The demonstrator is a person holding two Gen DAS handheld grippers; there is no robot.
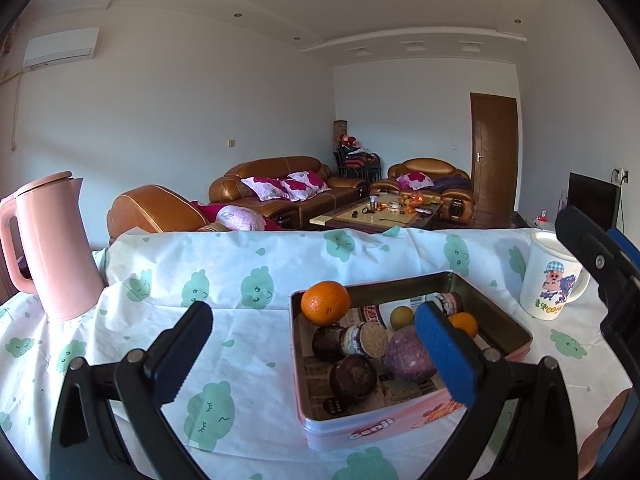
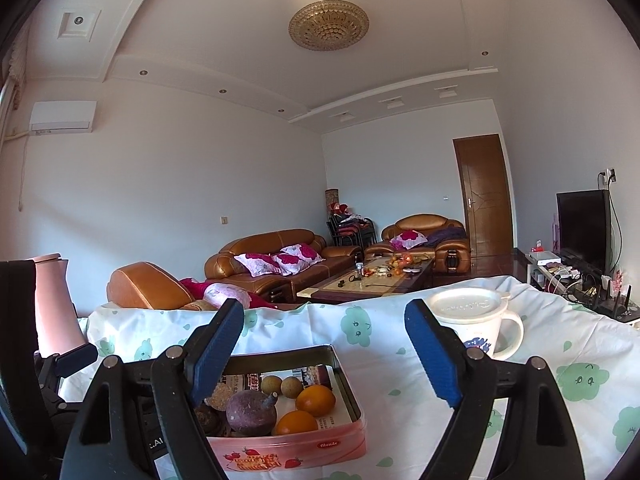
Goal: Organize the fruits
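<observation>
Fruits lie in a pink tin [image 1: 400, 426] on the cloth-covered surface [image 1: 248, 332], low and right of centre in the left wrist view: a large orange [image 1: 325, 303] sits at the tin's far left corner, a purple passion fruit [image 1: 408, 354] near its middle. Left gripper [image 1: 316, 356] fingers are spread, nothing between them. Right gripper [image 2: 324, 354] fingers are also spread wide and empty. A white mug [image 2: 476, 330] stands right of the tin.

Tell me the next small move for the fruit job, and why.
Probably nudge the large orange down into the pink tin: it perches on the tin's far left corner rim, while the other fruit lie inside. Both the left gripper and the right gripper are open and empty.
</observation>
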